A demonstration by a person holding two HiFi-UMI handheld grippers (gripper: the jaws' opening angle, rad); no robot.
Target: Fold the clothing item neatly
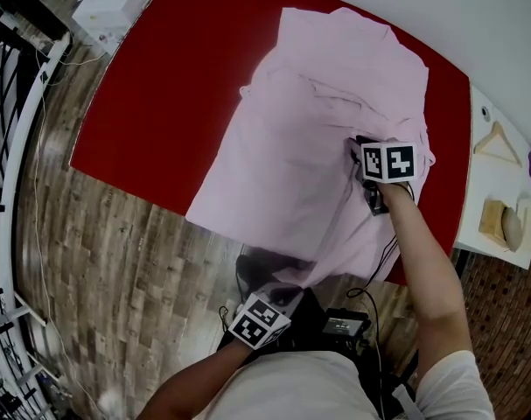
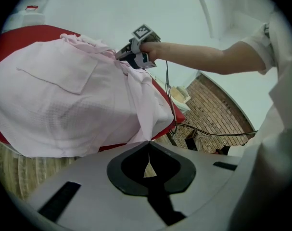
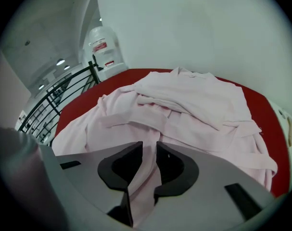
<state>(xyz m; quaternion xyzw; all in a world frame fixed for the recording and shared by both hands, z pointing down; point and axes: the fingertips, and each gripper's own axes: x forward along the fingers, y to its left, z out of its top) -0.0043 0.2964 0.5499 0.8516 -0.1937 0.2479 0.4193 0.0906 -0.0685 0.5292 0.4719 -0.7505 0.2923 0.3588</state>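
1 pink shirt [image 1: 309, 147], 1 red table [image 1: 160, 103], 1 hanger [image 1: 496, 131], 2 tools: L tool [image 2: 148, 146], R tool [image 3: 149, 146].

Garment [image 1: 335, 103] on table [image 1: 160, 86], partly over edge

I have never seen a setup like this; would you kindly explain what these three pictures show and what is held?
There is no robot: a person carries a hand-held gripper in each hand. One picture looks down from a camera on the person's head; the other two come from cameras on each one, looking along its jaws. A pale pink garment lies rumpled on a red table, hanging over its near edge. The left hand-held gripper is shut on a corner of it; the right hand-held gripper is shut on a fold.
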